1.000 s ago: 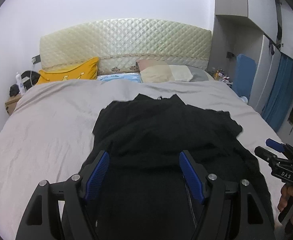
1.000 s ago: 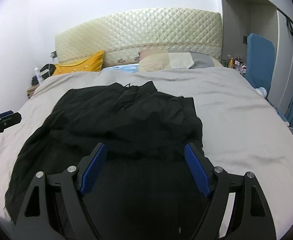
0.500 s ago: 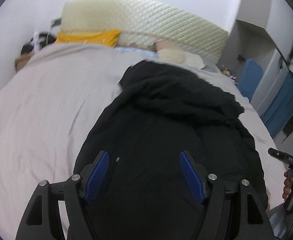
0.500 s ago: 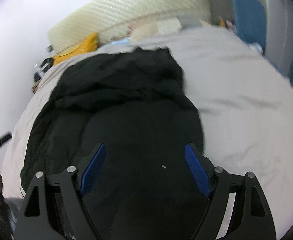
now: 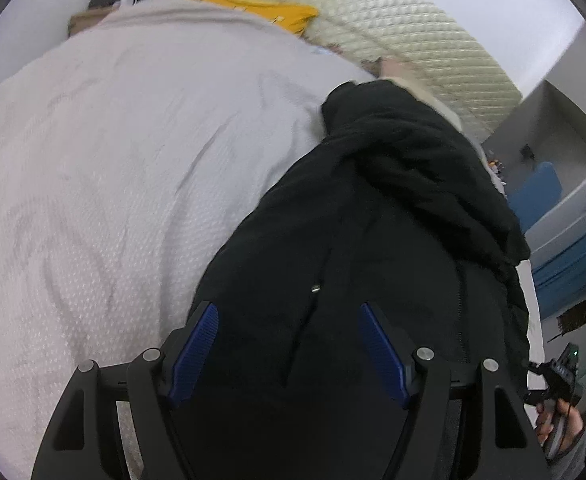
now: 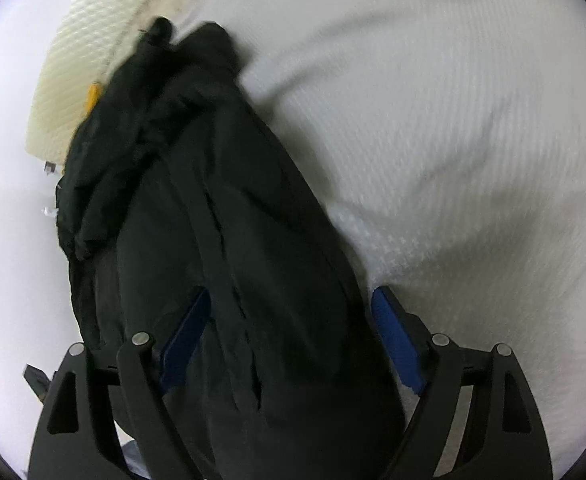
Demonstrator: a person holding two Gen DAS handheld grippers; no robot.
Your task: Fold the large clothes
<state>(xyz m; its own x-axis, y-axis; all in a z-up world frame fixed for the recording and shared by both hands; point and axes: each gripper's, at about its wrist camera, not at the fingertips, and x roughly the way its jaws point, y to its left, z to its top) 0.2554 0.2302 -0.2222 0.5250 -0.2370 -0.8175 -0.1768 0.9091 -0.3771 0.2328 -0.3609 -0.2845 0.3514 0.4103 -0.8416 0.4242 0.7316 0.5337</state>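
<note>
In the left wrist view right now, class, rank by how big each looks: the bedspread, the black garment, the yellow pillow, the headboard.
1. Bedspread and black garment: look alike in area; the garment lies nearer the camera, so unranked.
2. Headboard.
3. Yellow pillow, mostly hidden.

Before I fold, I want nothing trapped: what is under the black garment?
The black garment lies on the pale bedspread. Anything beneath the cloth itself is covered and cannot be seen.

You're in a home bedroom. A bed (image 5: 113,152) with a pale cover fills your view, its quilted headboard (image 5: 433,52) at one o'clock. A yellow pillow (image 5: 253,6) lies at twelve.
</note>
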